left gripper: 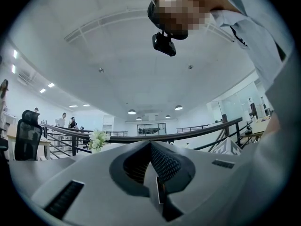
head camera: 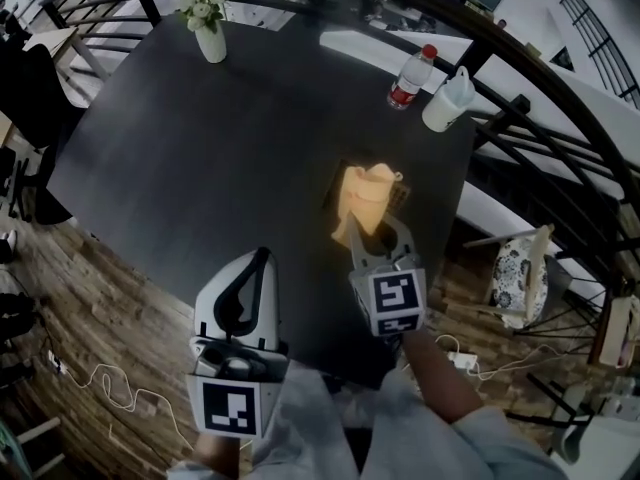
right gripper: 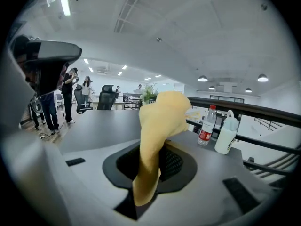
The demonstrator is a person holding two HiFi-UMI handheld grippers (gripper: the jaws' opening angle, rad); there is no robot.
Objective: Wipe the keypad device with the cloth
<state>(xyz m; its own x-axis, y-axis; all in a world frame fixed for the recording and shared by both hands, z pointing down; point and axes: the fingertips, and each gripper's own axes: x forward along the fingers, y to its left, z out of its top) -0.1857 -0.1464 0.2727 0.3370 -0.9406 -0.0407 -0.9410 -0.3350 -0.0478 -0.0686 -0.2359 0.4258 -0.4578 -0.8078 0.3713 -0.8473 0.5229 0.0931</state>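
In the head view a yellow cloth hangs bunched from my right gripper, which is shut on its lower end. Under the cloth lies the dark keypad device on the black table; only its edges show. In the right gripper view the cloth stands up out of that gripper's closed jaws. My left gripper is over the table's front edge, left of the right one, shut and empty. The left gripper view has this gripper tilted up toward the ceiling.
A white vase with flowers stands at the table's far left. A water bottle and a white jug stand at the far right corner. A dark railing runs right of the table, with a cushioned chair below it.
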